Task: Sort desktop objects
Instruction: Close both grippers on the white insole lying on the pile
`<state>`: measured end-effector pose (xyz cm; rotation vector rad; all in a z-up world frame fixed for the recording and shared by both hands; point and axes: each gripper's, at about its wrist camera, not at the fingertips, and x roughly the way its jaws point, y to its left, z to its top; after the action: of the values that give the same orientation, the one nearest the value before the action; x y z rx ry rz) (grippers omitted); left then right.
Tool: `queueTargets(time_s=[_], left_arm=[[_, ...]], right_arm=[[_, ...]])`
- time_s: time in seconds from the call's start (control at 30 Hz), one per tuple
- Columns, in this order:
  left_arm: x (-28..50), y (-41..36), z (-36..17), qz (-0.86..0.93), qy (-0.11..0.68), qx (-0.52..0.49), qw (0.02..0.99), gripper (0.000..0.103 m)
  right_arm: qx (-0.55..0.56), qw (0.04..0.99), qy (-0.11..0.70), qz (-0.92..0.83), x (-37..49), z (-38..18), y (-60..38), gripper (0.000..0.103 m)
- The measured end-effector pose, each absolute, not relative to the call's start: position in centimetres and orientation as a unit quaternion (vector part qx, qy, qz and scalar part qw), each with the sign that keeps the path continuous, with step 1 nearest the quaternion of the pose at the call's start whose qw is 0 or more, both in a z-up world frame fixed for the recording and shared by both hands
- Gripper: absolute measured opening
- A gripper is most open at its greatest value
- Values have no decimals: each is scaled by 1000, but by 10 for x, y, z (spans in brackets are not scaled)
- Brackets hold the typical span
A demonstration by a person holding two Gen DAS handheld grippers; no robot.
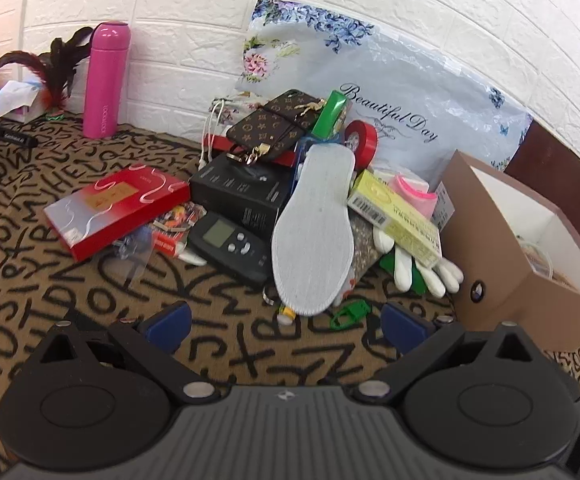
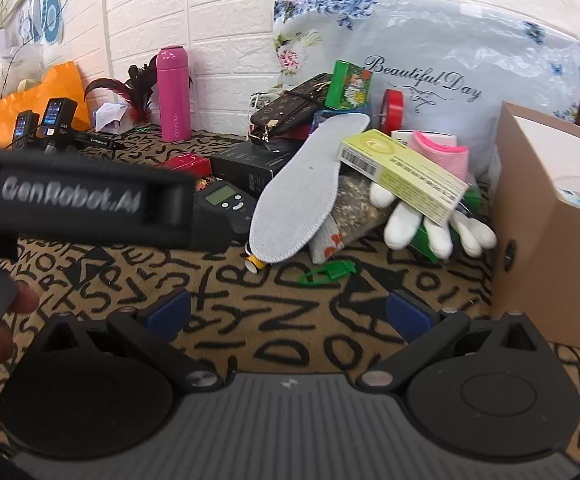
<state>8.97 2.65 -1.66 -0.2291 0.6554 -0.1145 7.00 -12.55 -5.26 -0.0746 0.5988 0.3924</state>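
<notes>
A pile of objects lies on the letter-patterned cloth. A grey insole leans on top, beside a yellow box, white gloves, a black device with a screen, a black box, a red box, a patterned phone case, red tape and a green clip. My left gripper is open and empty, just short of the insole's heel. My right gripper is open and empty, short of the green clip.
An open brown cardboard box stands at the right. A pink bottle stands by the white brick wall. A floral plastic bag leans behind the pile. The left gripper's body fills the right wrist view's left side.
</notes>
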Motion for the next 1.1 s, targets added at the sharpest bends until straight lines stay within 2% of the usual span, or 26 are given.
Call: queueTargets(time_s=[0.3, 0.43, 0.53, 0.73, 0.8, 0.93, 1.0, 1.03, 1.07, 1.1], left_arm=[[151, 24, -21, -109, 325, -110, 933, 102], [174, 26, -27, -134, 334, -113, 926, 95], [190, 26, -30, -149, 339, -107, 923, 94], [215, 25, -42, -170, 358, -107, 912, 92], [221, 23, -49, -178, 371, -108, 905, 91], [223, 20, -57, -192, 368, -100, 904, 88], [224, 16, -59, -206, 377, -107, 897, 77], [224, 14, -60, -202, 382, -108, 895, 73], [224, 13, -60, -199, 382, -109, 896, 73], [223, 12, -60, -197, 384, -109, 896, 73]], right_arm=[[-34, 940, 278, 198, 110, -59, -110, 101], [-41, 945, 267, 186, 126, -64, -105, 98], [-42, 947, 255, 189, 135, -66, -105, 93], [-81, 951, 234, 186, 156, -74, -95, 92], [-79, 947, 244, 195, 165, -78, -93, 85], [-96, 947, 245, 184, 167, -86, -90, 78], [-97, 949, 238, 180, 165, -86, -91, 70], [-94, 951, 236, 177, 165, -85, -92, 62], [-92, 952, 237, 173, 165, -84, -94, 57], [-92, 951, 241, 171, 165, -83, -95, 57]])
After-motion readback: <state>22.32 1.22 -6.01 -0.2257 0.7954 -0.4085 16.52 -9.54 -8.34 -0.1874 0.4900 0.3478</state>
